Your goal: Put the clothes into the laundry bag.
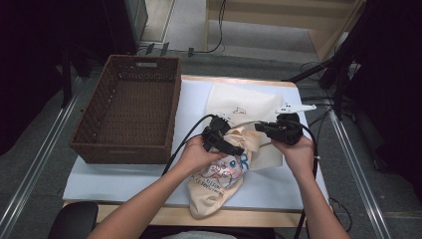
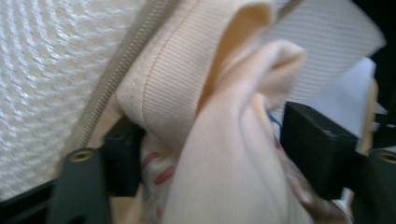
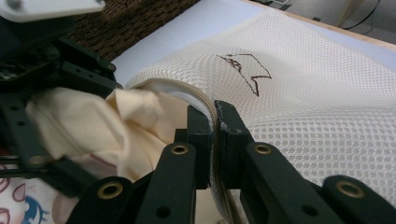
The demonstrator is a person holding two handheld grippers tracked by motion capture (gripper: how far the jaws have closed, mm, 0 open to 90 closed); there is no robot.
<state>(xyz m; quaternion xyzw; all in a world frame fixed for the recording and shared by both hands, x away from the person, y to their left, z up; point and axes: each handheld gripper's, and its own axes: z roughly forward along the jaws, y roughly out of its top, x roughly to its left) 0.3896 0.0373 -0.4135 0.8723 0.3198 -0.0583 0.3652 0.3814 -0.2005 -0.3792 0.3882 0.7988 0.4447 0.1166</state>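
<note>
A white mesh laundry bag (image 1: 244, 102) lies flat on the table, a small line drawing on its face. A cream garment (image 1: 219, 179) with a cartoon print lies in front of it, its top end pushed into the bag's mouth. My right gripper (image 3: 215, 121) is shut on the zippered rim of the mesh bag (image 3: 303, 107) and holds the mouth up. My left gripper (image 2: 210, 158) stands at the mouth with its jaws apart; a bunched fold of the garment (image 2: 224, 140) sits loosely between them, beside the zipper (image 2: 116, 70).
A dark woven basket (image 1: 142, 59) stands empty at the table's left, close to my left hand. A white mat (image 1: 124, 179) covers the tabletop. Cables trail from both grippers, and stands and cords crowd the floor at the right.
</note>
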